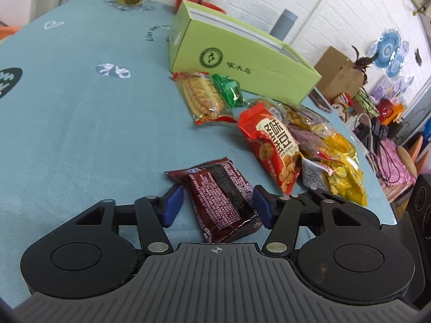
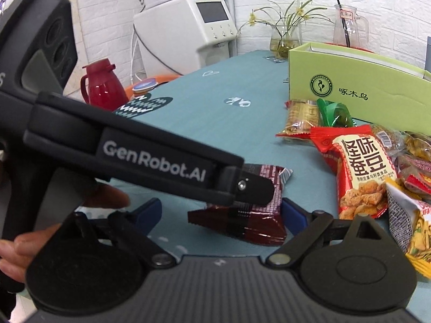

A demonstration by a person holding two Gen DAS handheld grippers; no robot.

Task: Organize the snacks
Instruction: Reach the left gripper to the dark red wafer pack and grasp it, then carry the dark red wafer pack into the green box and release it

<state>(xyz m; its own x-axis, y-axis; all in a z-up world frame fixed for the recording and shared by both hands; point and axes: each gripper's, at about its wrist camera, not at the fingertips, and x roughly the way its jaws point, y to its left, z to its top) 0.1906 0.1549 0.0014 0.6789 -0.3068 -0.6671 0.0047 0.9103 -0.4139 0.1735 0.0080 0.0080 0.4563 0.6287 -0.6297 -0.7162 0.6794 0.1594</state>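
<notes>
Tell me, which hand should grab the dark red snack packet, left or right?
Probably left. The left gripper is open with the dark red snack packet lying between its blue pads. The right gripper is open too, but the left one sits across its path.

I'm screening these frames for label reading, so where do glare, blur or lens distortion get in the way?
Left wrist view: fisheye bends the green box and table edge; the dark red packet is sharp, glare on its near end. Right wrist view: the left gripper crosses the frame, covering part of that packet; red bag text is readable.
</notes>
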